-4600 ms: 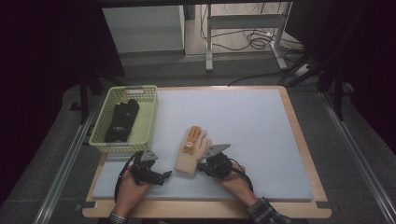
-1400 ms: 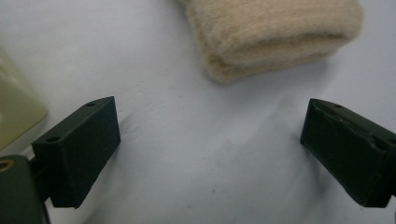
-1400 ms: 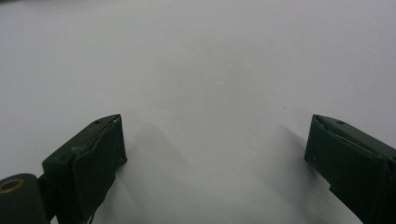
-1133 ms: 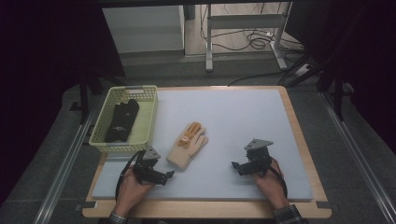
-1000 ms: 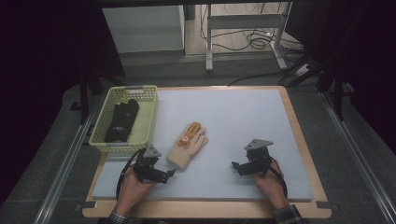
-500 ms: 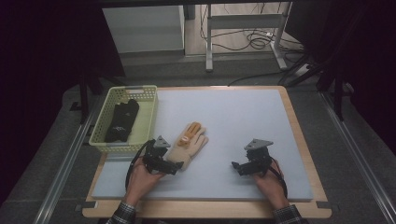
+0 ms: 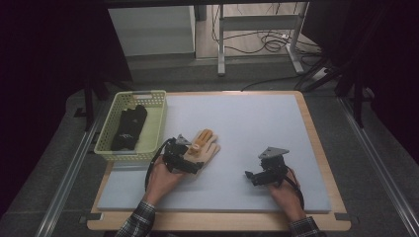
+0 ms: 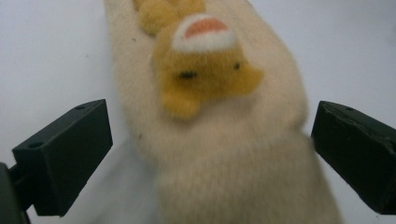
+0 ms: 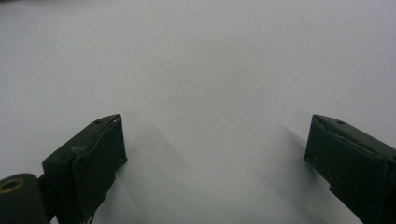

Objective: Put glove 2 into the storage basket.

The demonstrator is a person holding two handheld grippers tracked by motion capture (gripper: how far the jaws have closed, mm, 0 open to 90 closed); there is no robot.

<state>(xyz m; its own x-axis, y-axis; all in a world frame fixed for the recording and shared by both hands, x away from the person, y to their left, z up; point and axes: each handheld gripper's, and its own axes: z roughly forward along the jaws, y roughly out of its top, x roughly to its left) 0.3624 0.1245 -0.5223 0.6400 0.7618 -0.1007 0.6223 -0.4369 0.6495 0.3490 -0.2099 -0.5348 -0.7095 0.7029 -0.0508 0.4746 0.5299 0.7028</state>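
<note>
L gripper (image 8: 205, 154) wide open astride cream glove (image 8: 224, 140); R gripper (image 9: 215, 154) open, empty.

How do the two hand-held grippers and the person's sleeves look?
Both grippers are black. The left gripper and right gripper each have two blocky black jaws. The right one carries a grey three-cornered plate on top. A black cable loops from the left one. The sleeves are plaid.

One cream glove (image 7: 203, 146) at the counter's (image 7: 257, 123) seven o'clock, one basket (image 7: 114, 128) at nine o'clock holding one black glove (image 7: 129, 127), and two grippers: left (image 7: 190, 163), right (image 7: 249, 175).
</note>
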